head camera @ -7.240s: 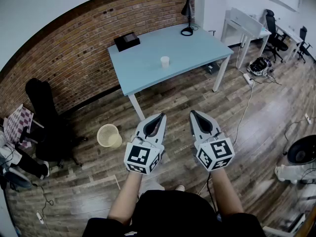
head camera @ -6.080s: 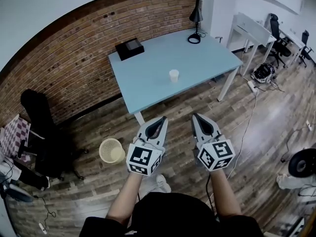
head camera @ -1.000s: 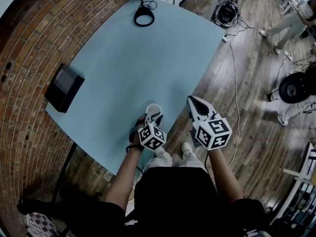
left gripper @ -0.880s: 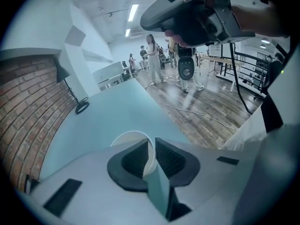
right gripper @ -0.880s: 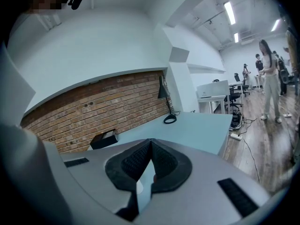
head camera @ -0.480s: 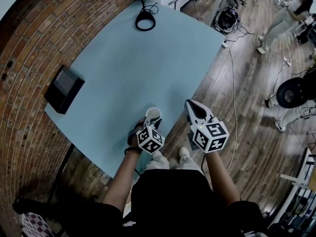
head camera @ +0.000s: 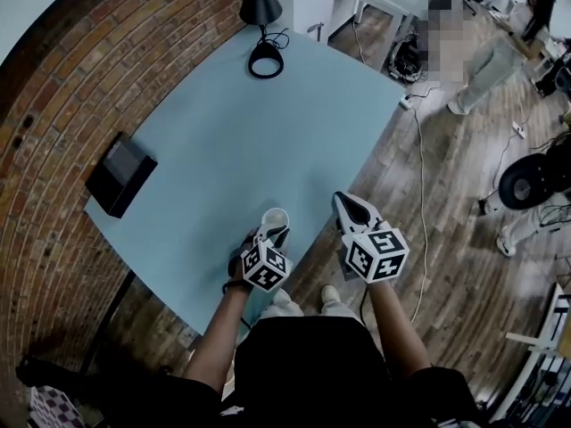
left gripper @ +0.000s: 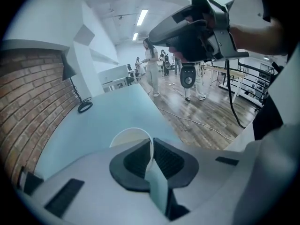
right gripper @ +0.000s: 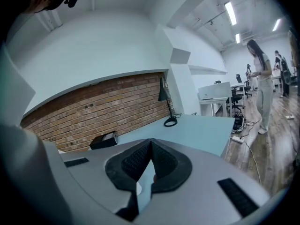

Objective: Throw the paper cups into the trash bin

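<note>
Left claw (head camera: 275, 232): been closing just now, pinching the wall of the paper cup (head camera: 274, 218) near the counter (head camera: 223, 141) front edge. Right claw (head camera: 343, 201): shut, empty. Grabbed only; trip to trash bin left.

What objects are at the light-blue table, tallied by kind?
White paper cup: 1
Black flat box: 1
Black desk lamp: 1
Total: 3
</note>
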